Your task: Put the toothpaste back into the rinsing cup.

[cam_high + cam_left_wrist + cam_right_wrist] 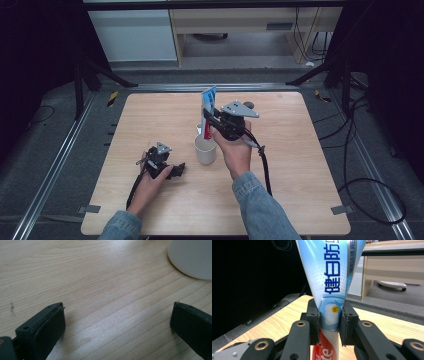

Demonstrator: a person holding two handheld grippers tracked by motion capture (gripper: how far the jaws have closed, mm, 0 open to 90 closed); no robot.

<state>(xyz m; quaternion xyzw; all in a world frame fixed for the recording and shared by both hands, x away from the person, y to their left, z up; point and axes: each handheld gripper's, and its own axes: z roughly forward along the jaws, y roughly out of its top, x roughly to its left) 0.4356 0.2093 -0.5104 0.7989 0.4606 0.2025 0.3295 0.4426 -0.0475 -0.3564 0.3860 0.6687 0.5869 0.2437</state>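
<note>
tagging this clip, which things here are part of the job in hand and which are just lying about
Part of the job:
- toothpaste tube, upright, clamped between the right gripper fingers
- white cup, just below the tube
- table it stands on

Lying about or idle:
- left gripper, open, resting low on the table beside the cup
- pale desk behind the table
- floor cables

toothpaste tube [332,285]: white and light blue, dark blue lettering, small yellow dot, red toward its lower end between the black right gripper [329,322] jaws | cup [205,149] below it: white, perhaps off-white | counter [300,165]: pale wood grain | left gripper [117,322]: black
</note>
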